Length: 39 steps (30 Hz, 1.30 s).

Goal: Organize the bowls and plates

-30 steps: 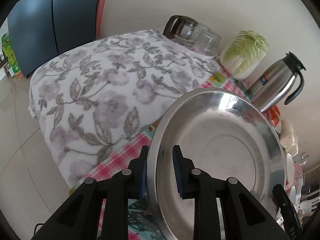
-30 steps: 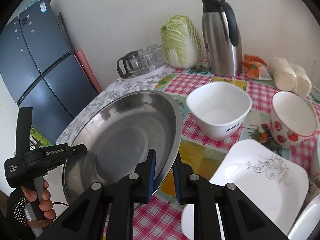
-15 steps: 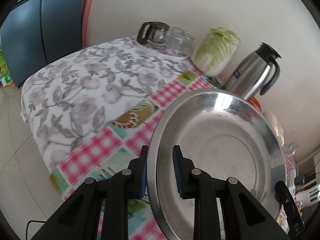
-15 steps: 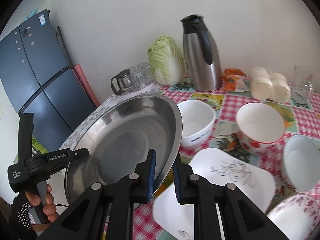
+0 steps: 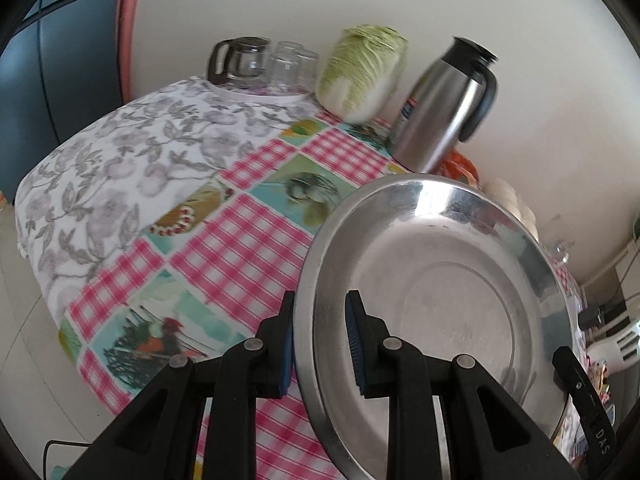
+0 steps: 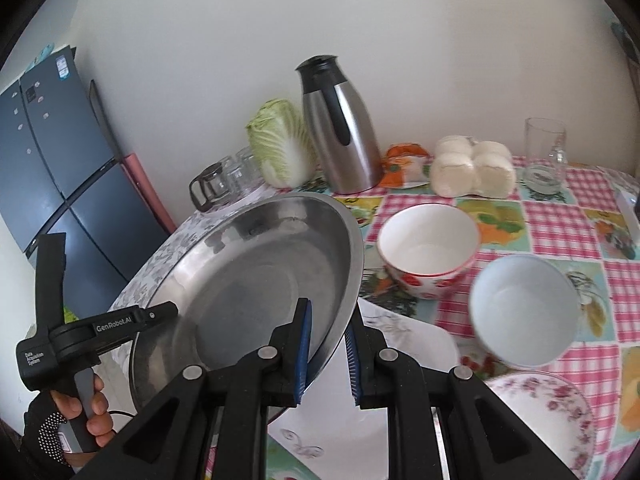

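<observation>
Left wrist view: left gripper (image 5: 320, 340) clenched on the near rim of the steel plate (image 5: 432, 300), one finger under, one inside the dish. Plate is airborne and tilted, over the table's near edge; checked tablecloth (image 5: 248, 232) and floral cloth (image 5: 120, 168) below. Napa cabbage (image 5: 362, 74), thermos (image 5: 444, 104) and glass jug (image 5: 238, 60) line the far edge by the wall.

Right wrist view: right gripper (image 6: 326, 354) also straddles the steel plate's (image 6: 248, 288) rim on the opposite side, closed on it; two-handed hold likely because the plate is wide and slippery. Left gripper (image 6: 116, 324) visible at its far rim. White square plate (image 6: 400, 344) lies directly beneath, probably the stacking spot. Strawberry bowl (image 6: 428, 248), pale blue bowl (image 6: 524, 312) and floral bowl (image 6: 544, 412) sit toward the right edge, unsorted.
</observation>
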Each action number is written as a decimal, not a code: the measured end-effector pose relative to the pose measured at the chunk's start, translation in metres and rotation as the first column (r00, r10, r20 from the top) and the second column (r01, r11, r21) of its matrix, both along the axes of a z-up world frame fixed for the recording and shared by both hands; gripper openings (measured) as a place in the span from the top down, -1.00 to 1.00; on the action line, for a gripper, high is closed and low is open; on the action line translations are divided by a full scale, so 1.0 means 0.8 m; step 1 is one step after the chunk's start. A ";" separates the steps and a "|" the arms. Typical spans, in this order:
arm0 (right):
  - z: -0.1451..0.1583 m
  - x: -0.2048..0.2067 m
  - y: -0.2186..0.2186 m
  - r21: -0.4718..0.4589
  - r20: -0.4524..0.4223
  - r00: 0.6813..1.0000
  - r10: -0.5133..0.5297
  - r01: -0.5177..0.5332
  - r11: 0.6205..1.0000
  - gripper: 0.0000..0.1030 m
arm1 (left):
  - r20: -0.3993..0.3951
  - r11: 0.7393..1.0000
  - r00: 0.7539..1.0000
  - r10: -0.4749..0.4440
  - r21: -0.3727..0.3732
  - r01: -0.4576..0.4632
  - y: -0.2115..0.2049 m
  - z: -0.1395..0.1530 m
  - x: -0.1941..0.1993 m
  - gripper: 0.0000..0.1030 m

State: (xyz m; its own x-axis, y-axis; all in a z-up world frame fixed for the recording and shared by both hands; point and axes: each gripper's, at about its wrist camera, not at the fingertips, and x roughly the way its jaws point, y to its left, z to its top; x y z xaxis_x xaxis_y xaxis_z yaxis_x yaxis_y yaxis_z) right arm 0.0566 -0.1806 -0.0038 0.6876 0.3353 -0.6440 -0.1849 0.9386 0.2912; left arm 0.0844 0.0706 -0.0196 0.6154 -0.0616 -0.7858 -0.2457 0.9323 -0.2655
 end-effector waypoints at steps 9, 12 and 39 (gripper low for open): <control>-0.010 -0.014 -0.054 0.013 -0.029 0.998 -0.060 0.061 0.998 0.66 | -0.036 0.996 0.996 -0.085 0.011 0.086 -0.049 -0.011 -0.001 0.52; -0.016 -0.016 -0.067 0.013 -0.050 0.996 -0.079 0.079 0.997 0.66 | -0.060 0.994 0.992 -0.110 0.019 0.111 -0.062 -0.018 0.000 0.52; -0.074 -0.013 -0.066 -0.121 -0.198 0.977 -0.076 0.053 0.991 0.62 | -0.224 0.990 0.969 -0.109 0.063 0.126 -0.073 -0.066 0.012 0.52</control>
